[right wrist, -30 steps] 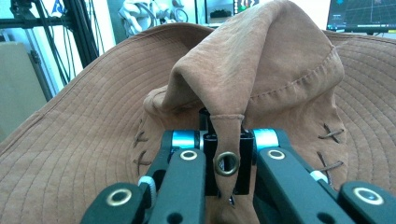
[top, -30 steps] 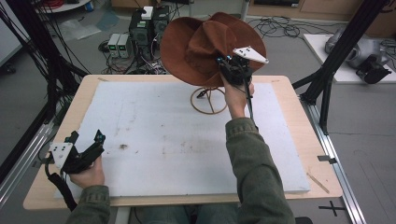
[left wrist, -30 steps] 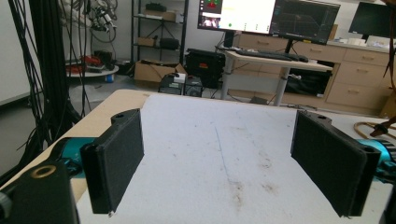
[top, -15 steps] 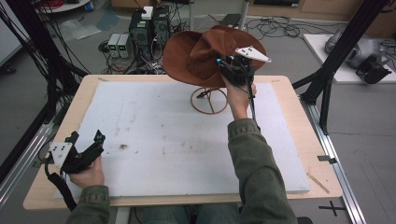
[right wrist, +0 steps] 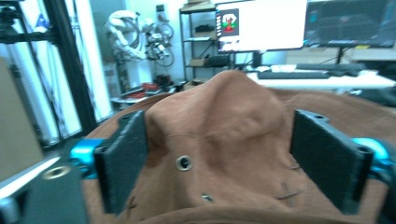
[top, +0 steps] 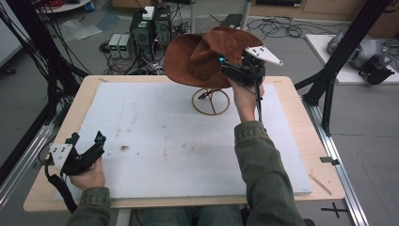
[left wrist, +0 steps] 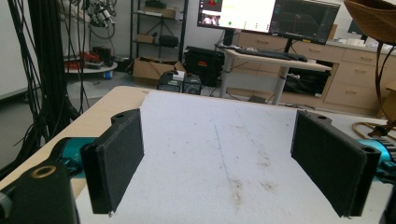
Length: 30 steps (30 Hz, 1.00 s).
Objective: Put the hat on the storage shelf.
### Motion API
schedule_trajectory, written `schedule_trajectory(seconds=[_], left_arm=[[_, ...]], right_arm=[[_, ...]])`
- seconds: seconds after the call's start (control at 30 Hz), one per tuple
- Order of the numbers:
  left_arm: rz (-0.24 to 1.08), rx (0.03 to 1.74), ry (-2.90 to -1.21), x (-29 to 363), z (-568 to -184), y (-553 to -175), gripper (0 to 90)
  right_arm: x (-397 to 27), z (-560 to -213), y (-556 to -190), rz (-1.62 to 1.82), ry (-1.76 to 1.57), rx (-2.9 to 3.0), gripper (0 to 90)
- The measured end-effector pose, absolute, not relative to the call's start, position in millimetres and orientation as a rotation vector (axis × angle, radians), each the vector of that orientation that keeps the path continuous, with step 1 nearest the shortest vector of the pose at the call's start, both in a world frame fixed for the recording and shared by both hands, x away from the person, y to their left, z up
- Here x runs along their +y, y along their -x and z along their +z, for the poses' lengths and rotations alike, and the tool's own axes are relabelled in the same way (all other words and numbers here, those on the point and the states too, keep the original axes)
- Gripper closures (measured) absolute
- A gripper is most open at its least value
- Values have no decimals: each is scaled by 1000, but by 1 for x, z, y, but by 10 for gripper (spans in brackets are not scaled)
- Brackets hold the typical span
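High view: hat [top: 207, 56] on stand [top: 211, 101], crown toward right hand-held gripper [top: 225, 66], just opened, holding nothing.

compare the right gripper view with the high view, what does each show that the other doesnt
Right gripper view: a metal eyelet and stitches on the hat's crown, which sits between the open right claw pads, just opened; monitors behind.

High view: the wire stand under the hat, the white table mat, the left claw resting open near the table's front left corner, both sleeves.

Both: the brown hat and the right claw at it.
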<state>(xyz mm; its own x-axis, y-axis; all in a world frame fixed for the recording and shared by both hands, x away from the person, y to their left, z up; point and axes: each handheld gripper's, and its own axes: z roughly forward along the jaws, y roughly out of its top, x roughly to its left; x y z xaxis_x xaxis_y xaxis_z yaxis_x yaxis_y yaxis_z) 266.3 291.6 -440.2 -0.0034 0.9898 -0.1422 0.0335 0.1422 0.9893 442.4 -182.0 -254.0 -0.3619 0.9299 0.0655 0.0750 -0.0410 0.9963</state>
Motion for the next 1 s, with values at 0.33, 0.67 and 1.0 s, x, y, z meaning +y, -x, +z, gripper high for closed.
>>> schedule_trajectory(seconds=[0.33, 0.67, 1.0], left_arm=[[1075, 1300, -1122, 293, -440, -266, 174], [1088, 1304, -1105, 295, -438, -263, 174], [1098, 1302, -1107, 295, -437, -262, 173]], right_arm=[[-209, -239, -423, 1447, -1030, 1411, 11], [-239, -237, -383, 1457, -955, 1381, 12], [-280, -287, -344, 1404, -1016, 1353, 15]])
